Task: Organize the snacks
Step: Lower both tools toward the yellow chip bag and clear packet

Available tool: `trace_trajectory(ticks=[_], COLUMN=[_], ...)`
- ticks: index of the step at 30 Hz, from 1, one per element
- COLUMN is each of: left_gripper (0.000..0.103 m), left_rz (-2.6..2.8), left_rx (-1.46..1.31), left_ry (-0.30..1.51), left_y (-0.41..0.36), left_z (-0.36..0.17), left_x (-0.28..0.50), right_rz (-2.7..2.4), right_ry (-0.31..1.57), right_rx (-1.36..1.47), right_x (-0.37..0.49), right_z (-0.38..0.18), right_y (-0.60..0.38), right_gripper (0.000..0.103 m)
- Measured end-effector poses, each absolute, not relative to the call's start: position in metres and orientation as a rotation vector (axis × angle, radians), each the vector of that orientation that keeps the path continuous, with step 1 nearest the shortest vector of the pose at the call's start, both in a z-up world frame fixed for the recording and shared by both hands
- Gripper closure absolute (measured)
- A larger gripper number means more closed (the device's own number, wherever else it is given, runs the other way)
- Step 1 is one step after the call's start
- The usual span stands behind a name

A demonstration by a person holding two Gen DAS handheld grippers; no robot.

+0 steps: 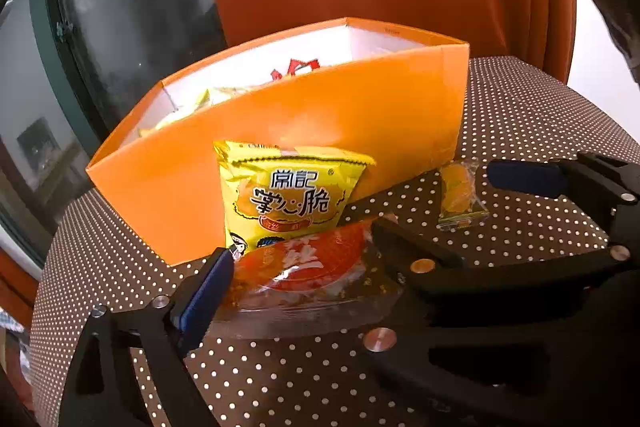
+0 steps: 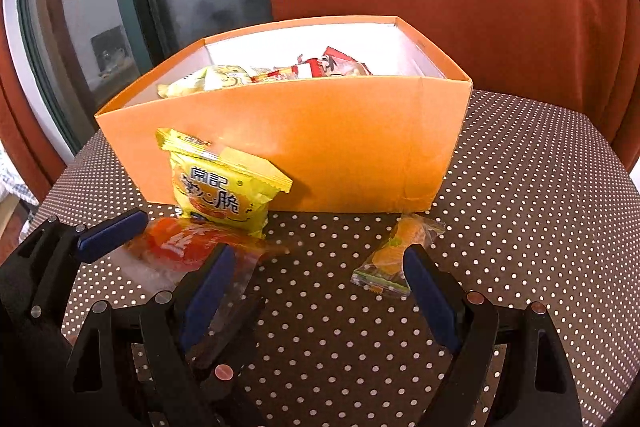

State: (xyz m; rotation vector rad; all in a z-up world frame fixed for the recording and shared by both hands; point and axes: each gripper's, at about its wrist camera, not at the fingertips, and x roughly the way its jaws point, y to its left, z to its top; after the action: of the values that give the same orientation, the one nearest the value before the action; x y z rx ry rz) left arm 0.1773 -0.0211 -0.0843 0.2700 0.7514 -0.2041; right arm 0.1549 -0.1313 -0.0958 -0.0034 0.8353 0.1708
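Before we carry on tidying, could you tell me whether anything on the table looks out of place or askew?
Three snacks sit outside the orange box. A yellow packet leans tilted against its front wall. A red-orange packet lies between the left gripper fingers. A small orange candy lies loose on the dotted tablecloth by the open right gripper.

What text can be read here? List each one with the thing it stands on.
"常記 掌心脆" on the yellow snack packet leaning on the orange box.
Large white characters on the red-orange packet: partly hidden, unreadable.
Packets inside the box: print too small.
Small orange candy wrapper: no legible text.
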Motion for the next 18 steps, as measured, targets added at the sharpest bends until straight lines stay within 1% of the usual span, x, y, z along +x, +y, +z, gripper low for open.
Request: trace_trajectory(ticks=[5, 11, 13, 16, 18], left_gripper=[0.006, 0.008, 0.011, 0.02, 0.031], left_rz=[-0.204, -0.248, -0.249, -0.249, -0.25], left_rx=[0.252, 0.123, 0.096, 0.1, 0.1], left_ry=[0.794, 0.975, 0.968, 0.955, 0.944], left_y=[-0.017, -0.001, 0.003, 0.004, 0.004], left_z=[-0.094, -0.117, -0.117, -0.116, -0.115], left_x=[0.189, 0.214, 0.215, 0.215, 0.214], right_rz=[0.174, 0.177, 0.184, 0.191, 0.188], right_ry=[0.854, 0.89, 0.894, 0.894, 0.895], right_rx=[0.0, -0.021, -0.027, -0.02, -0.018], right_x=[0.161, 0.169, 0.171, 0.175, 0.176], right_z=[-0.103, -0.114, -0.117, -0.118, -0.12], right_y=[-0.132, -0.128, -0.125, -0.125, -0.125], right_gripper=[0.015, 0.015, 0.015, 0.015, 0.015])
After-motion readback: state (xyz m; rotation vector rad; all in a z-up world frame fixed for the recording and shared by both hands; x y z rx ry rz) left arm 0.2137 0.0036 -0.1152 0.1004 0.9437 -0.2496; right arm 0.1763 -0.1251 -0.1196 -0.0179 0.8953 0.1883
